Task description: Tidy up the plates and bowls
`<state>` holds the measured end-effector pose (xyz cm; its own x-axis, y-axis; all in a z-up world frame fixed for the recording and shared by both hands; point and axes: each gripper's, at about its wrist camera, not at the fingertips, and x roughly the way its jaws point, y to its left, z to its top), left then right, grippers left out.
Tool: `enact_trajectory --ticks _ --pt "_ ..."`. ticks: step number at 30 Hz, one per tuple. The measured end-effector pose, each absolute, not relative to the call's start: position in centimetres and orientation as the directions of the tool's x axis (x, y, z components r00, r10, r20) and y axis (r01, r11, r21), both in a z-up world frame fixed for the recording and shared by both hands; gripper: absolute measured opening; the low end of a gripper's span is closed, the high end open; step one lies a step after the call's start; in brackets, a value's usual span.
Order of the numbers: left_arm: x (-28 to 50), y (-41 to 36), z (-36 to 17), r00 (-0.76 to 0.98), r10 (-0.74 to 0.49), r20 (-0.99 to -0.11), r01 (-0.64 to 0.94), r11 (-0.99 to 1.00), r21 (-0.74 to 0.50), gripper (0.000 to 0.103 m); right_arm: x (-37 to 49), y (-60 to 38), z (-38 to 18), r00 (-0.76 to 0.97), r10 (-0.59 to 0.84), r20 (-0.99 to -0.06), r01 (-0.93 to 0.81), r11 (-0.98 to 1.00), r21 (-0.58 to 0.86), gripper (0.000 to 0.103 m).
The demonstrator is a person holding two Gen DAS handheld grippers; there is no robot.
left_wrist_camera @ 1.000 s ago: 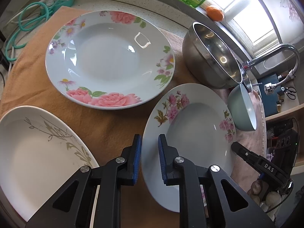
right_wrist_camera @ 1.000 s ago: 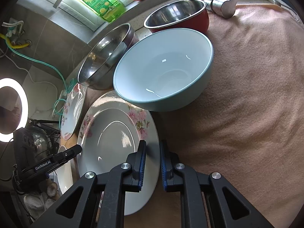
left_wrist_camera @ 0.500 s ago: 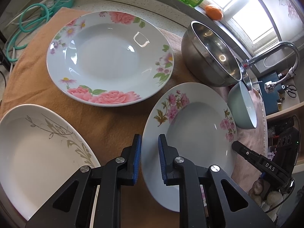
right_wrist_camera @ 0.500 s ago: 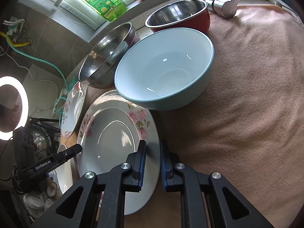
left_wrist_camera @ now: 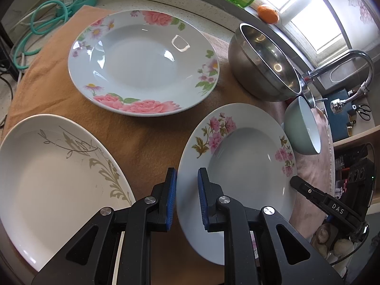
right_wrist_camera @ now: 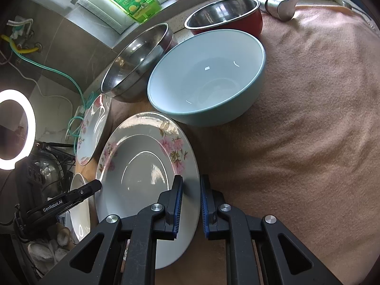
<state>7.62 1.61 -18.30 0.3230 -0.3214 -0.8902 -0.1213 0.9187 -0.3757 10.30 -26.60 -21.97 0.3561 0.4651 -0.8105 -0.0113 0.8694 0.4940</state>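
Left gripper (left_wrist_camera: 187, 198) of mine clamps near rim of small floral plate (left_wrist_camera: 239, 166); right gripper (right_wrist_camera: 191, 204) clamps opposite rim, both jaws nearly closed on it. Nothing changed over last second: both hands static, plate flat on cloth-covered worktop (right_wrist_camera: 308, 142). Judgement: two-handed grasp set, lift pending. Left view alone shows large floral plate (left_wrist_camera: 142, 64) and white plate (left_wrist_camera: 47, 180). Right view alone shows red bowl (right_wrist_camera: 225, 16), teal bowl (right_wrist_camera: 206, 80) interior.

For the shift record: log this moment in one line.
left gripper: shut, empty, above small floral plate rim | right gripper: shut, empty, above opposite rim | teal bowl: beside plate | stacking: not begun
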Motion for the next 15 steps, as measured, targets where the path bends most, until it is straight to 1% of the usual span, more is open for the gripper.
enact_trajectory --ticks 15 --pt "6.1 1.6 -18.2 0.32 -0.315 -0.893 -0.126 0.921 -0.37 0.016 9.7 -26.4 -22.0 0.345 0.467 -0.814 -0.021 0.871 0.49 0.013"
